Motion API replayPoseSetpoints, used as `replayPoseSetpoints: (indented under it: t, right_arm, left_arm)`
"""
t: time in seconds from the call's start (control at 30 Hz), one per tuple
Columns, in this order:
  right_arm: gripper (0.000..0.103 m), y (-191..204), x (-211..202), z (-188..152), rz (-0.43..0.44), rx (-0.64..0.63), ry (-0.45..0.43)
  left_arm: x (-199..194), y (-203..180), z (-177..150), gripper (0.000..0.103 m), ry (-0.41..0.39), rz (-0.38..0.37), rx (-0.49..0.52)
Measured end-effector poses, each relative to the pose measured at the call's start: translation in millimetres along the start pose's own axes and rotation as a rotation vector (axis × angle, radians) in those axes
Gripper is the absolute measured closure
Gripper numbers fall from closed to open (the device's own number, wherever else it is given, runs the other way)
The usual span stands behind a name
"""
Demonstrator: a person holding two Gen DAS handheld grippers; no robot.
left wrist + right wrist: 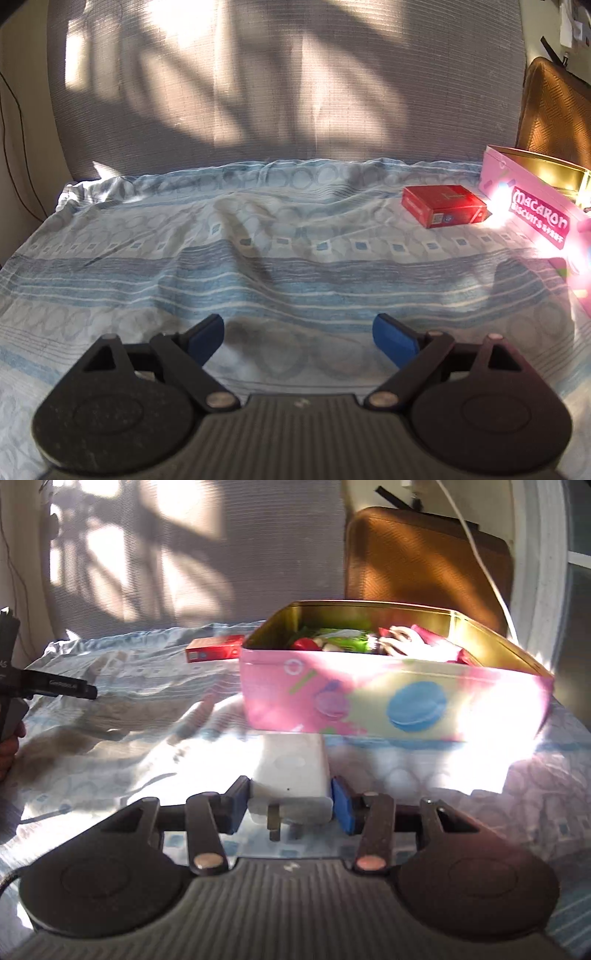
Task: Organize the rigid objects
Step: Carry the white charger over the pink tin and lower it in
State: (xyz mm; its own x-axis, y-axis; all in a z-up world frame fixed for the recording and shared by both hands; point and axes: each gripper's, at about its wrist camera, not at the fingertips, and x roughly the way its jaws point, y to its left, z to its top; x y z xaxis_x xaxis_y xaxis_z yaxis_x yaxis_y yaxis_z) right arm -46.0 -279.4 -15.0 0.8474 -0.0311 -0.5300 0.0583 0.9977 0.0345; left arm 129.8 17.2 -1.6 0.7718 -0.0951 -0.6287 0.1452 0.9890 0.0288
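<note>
1. The bed with the blue-and-white patterned sheet [258, 266] carries everything; its far edge meets a grey woven headboard [280, 81], and wide bare sheet lies in front of the left gripper [298, 334], whose blue-padded jaws stand well apart around nothing.
2. The right gripper [291, 805] is clamped on a white rectangular plug adapter [291, 771], metal prongs pointing back toward the camera, just in front of the near wall of the tin.
3. The open pink macaron biscuit tin with gold inside [388, 698] stands near the right edge of the bed, with mixed items inside, blurred.
4. A flat red cardboard box [443, 205] lies just beside the tin, near the far edge.
5. A brown textured cushion [424, 557] stands behind the tin.
</note>
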Motion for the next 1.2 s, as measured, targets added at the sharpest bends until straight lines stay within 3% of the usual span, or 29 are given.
replayPoseSetpoints:
  t: [0.13, 0.3, 0.43, 0.5, 0.63, 0.77, 0.83, 0.9, 0.93, 1.07, 1.2]
  right_arm:
    - [0.052, -22, -16, -12, -0.037, 0.065, -0.031]
    - [0.049, -25, -34, -30, -0.034, 0.07, -0.077]
    - [0.048, -23, -45, -40, -0.002, 0.045, -0.111]
    - [0.047, -23, -48, -42, 0.005, 0.032, -0.119]
    - [0.047, -29, -46, -42, 0.011, 0.034, -0.131]
    - [0.047, -31, -42, -41, 0.023, 0.037, -0.124]
    - [0.055, -28, -42, -42, 0.041, 0.027, -0.122]
    - [0.07, -27, -42, -43, 0.044, 0.016, -0.119]
    - [0.07, -28, -44, -43, 0.044, 0.011, -0.127]
    - [0.066, -40, -51, -43, 0.059, 0.017, -0.142]
    - [0.043, -42, -44, -37, 0.056, 0.013, -0.138]
  left_arm:
    - [-27, -54, -3, 0.012, -0.036, -0.128, 0.098]
    - [-61, -128, -3, 0.012, -0.055, -0.368, 0.24]
    - [-70, -169, -5, 0.012, 0.0, -0.559, 0.274]
    - [-69, -184, -8, 0.012, 0.036, -0.619, 0.267]
    - [-67, -214, -13, 0.014, 0.07, -0.66, 0.297]
    - [-65, -235, -13, 0.025, 0.103, -0.688, 0.321]
    - [-63, -241, -14, 0.031, 0.125, -0.696, 0.324]
    - [-62, -243, -16, 0.034, 0.135, -0.709, 0.322]
    - [-63, -242, -18, 0.034, 0.138, -0.715, 0.315]
    - [-62, -234, -19, 0.034, 0.182, -0.746, 0.249]
    - [-57, -232, -19, 0.034, 0.235, -0.771, 0.184]
